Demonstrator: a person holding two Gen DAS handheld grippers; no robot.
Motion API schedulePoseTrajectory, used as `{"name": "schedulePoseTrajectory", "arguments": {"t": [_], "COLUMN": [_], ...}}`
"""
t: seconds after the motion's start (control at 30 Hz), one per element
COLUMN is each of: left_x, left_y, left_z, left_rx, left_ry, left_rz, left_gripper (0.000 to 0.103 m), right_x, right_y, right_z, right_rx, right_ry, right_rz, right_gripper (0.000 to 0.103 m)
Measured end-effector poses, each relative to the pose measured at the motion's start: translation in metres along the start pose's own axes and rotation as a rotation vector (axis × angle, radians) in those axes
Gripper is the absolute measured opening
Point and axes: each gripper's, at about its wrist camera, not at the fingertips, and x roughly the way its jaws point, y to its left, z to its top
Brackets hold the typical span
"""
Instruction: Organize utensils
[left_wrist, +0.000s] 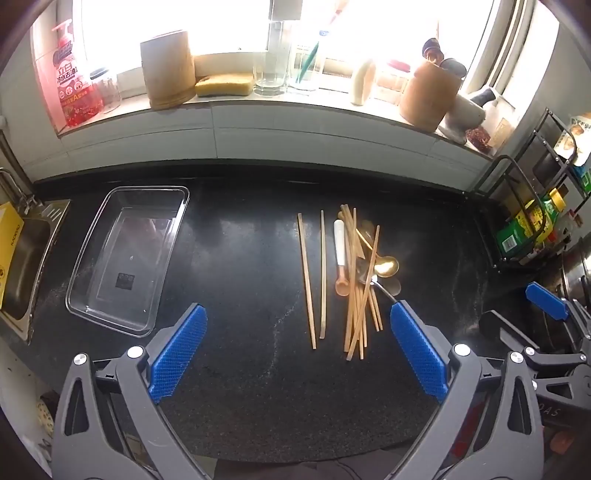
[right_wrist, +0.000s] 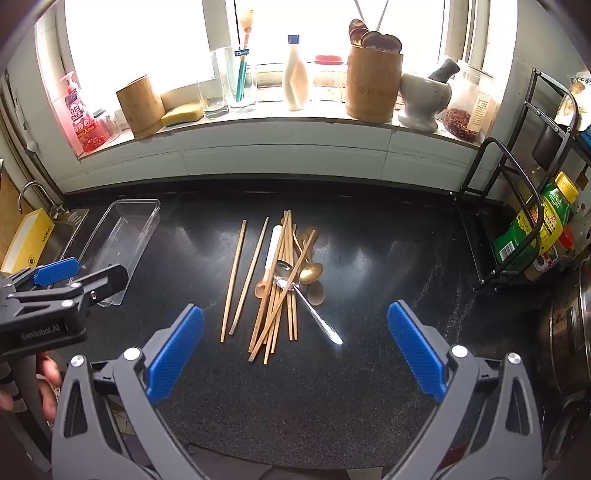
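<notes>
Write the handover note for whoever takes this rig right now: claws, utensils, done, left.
Left claw: open, empty, hovering over the black counter near the front.
Right claw: open, empty, hovering in front of the utensil pile.
Clear tray: on the counter left of the utensils, by the sink; nothing in it.
Utensils: two loose chopsticks lie apart on the left of the crossed chopstick pile. The silver spoon, gold spoon and white-handled spoon are mixed into the pile.
Done: nothing sorted yet.
Left: everything, probably by moving utensils into the tray by type.
</notes>
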Motion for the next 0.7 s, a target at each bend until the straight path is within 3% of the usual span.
{"name": "schedulePoseTrajectory", "arguments": {"t": [0.1,0.27,0.7], "left_x": [0.0003,-0.0029,0.0045], "left_y": [-0.0015,-0.0048,0.0013], "left_z": [0.0015,0.001,0.0042], "left_rx": [0.003,0.021,-0.007], "left_ry": [-0.001,-0.026,-0.002], "left_rz": [-0.023,0.005,0.044], "left_gripper": [0.097,0.097,0.097], "right_x": [-0.0001,-0.0001,0.0009], "right_y": [0.0002,-0.0003,-0.0011], "right_z": [0.0004,0.0022,0.0057], "right_rx": [0.0,-0.009,-0.018], "right_ry": [-0.001,-0.002,-0.007], "right_rz": [0.0,0.003,0.005], "right_gripper": [0.097,0.097,0.097]}}
